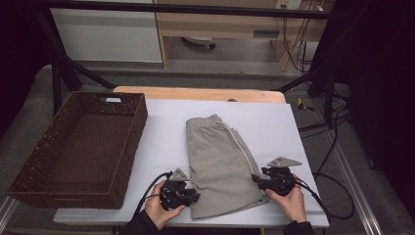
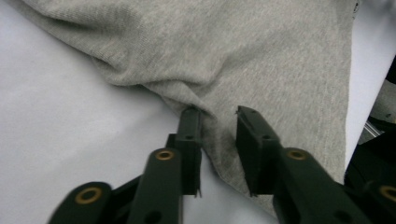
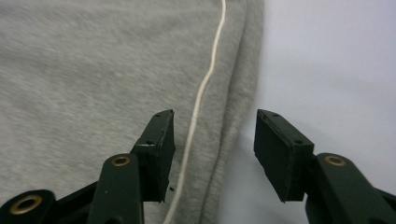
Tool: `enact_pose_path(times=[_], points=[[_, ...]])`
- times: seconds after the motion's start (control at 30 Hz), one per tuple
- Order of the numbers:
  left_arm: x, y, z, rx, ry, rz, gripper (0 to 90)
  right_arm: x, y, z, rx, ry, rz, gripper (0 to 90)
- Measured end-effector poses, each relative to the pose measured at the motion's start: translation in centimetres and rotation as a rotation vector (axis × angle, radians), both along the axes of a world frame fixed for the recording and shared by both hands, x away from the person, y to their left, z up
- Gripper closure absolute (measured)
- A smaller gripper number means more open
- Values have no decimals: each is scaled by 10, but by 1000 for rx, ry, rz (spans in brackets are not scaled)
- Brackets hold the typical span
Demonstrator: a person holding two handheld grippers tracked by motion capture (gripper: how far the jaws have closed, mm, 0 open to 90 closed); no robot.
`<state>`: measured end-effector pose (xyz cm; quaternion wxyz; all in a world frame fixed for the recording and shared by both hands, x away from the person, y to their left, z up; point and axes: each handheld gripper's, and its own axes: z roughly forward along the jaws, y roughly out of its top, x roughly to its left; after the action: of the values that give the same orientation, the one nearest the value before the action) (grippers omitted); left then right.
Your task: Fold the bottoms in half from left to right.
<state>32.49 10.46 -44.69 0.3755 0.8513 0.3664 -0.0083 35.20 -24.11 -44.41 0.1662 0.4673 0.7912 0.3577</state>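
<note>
Grey shorts [image 1: 220,161]: laid folded on the white table top [image 1: 161,142], right of the basket and near the table's front edge, the waistband turned to the far side and the leg hems toward the person.
White trim [image 3: 201,93]: a thin pale stripe is seen running down the shorts close to their right side edge.
Left gripper [image 1: 196,197]: held in the left hand [image 1: 159,210] at the near left edge of the shorts.
Left jaws: in the left gripper view they are seen slightly parted, with the bunched edge of the cloth [image 2: 210,84] lying between them; the left jaw's tip touches the fold, and no squeeze by the pads is seen.
Right gripper [image 1: 254,178]: held in the right hand [image 1: 292,198] at the right edge of the shorts.
Right jaws: in the right gripper view they are seen clearly apart, astride the side edge and the stripe, with gaps on both sides and nothing gripped.
Wicker basket [image 1: 120,176]: a dark brown woven tray stands at the left of the table, well apart from the shorts.
</note>
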Motion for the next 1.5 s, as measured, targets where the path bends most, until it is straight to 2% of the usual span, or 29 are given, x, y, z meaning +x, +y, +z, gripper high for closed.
enact_pose_path(times=[0.1,0.23,0.43,0.6,0.77,1.0,1.17,1.33,1.5], points=[[-1,-1,-1,7,-2,-9,848,1,-1,-7,-1,18,2,554],[-2,-1,0,16,-2,-18,881,-1,0,-7,35,45,24,785],[-3,11,8,39,17,-42,887,-5,7,-3,33,82,51,813],[-4,29,16,66,15,-39,888,-15,15,-2,72,114,64,812],[-8,44,17,84,3,-36,887,-27,25,-4,99,121,70,808],[-12,52,16,119,-17,-51,887,-40,31,-5,113,112,89,807],[-12,53,15,114,-21,-51,883,-41,31,-5,112,110,105,800],[-9,56,17,93,-24,-30,838,-38,29,-2,128,60,115,680],[-2,58,20,67,-42,-16,688,-31,26,1,136,-8,109,488]])
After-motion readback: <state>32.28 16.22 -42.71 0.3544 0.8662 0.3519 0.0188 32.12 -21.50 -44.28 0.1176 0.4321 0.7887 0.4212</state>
